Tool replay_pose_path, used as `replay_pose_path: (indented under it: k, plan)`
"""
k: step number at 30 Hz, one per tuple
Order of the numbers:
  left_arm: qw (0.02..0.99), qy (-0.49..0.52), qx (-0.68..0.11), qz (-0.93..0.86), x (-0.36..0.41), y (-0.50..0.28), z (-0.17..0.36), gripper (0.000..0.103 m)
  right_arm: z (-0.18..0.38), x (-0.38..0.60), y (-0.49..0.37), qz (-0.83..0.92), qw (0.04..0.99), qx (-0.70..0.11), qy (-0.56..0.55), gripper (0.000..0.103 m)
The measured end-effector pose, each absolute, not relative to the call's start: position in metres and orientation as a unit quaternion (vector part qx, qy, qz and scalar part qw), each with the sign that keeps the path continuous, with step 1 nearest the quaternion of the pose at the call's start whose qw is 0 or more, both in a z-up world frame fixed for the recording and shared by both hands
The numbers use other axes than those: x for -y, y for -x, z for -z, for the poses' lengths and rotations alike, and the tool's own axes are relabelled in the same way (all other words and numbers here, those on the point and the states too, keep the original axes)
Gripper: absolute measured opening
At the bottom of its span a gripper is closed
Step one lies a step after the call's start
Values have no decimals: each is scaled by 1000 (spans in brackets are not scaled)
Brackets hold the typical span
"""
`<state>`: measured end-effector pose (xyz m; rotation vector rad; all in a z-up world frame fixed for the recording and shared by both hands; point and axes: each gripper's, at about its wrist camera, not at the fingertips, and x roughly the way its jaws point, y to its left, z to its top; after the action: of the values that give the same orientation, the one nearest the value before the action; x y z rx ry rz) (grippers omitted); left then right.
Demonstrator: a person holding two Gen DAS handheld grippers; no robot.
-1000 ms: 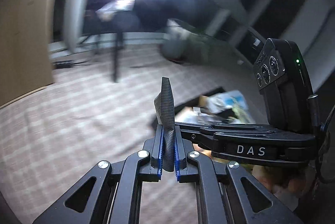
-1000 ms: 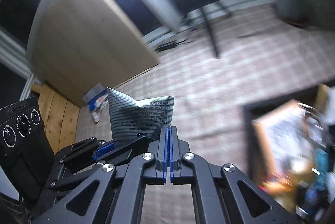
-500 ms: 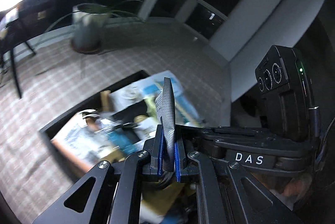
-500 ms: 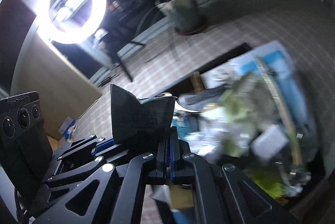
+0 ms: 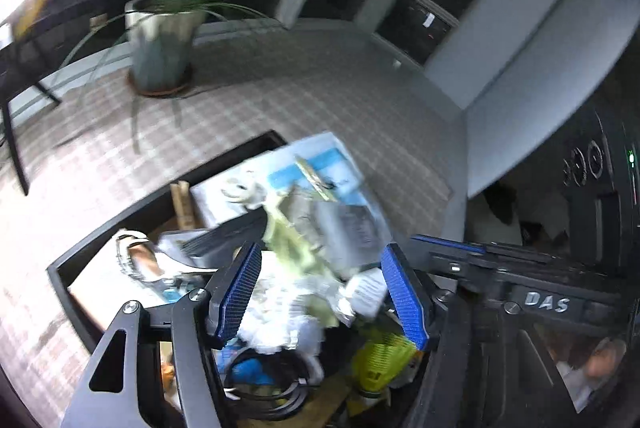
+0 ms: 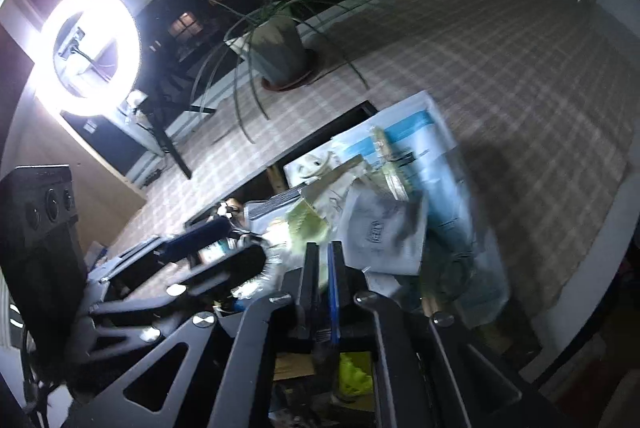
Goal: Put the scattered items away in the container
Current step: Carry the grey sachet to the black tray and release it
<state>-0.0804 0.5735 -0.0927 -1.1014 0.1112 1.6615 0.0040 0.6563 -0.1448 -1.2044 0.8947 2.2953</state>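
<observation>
A black open box [image 5: 64, 284] full of packets, papers and cables lies on the checked floor; it also shows in the right wrist view [image 6: 320, 131]. My left gripper [image 5: 320, 296] is open and empty right above the pile. A grey foil packet [image 5: 352, 228] lies on top of the pile just beyond its fingers, also in the right wrist view [image 6: 384, 232]. My right gripper [image 6: 323, 276] hovers over the box beside the left one; its jaws stand nearly together with a thin gap and hold nothing.
A potted plant [image 5: 160, 43] stands on the floor behind the box. A ring light [image 6: 88, 47] on a tripod stands at the left. A white and blue carton [image 6: 432, 147] sticks out over the box's right end. A wall [image 5: 532, 75] lies to the right.
My left gripper has opened and let go of the grey foil packet, which now lies on the pile in the box. Both grippers have moved closer over the box.
</observation>
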Motion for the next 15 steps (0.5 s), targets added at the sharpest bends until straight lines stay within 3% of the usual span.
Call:
replay_pose_path:
  k: [2,4,12,15]
  plan:
    - [532,466,-40,-706,-564,91,94,66,144,-658,-6,-823,197,-320,426,23]
    - [525,469,-34,-710,-552,98,94,66,142,-658,-8,-824,198,-320,423,29]
    - [495,452,-37,-741,-489,114,81,65,127,-655,-12,-830,186,-340,402,30]
    - [470,455,-49,-755,-460,121,79,65,120,-639,-1,-836,171,-329,404,41]
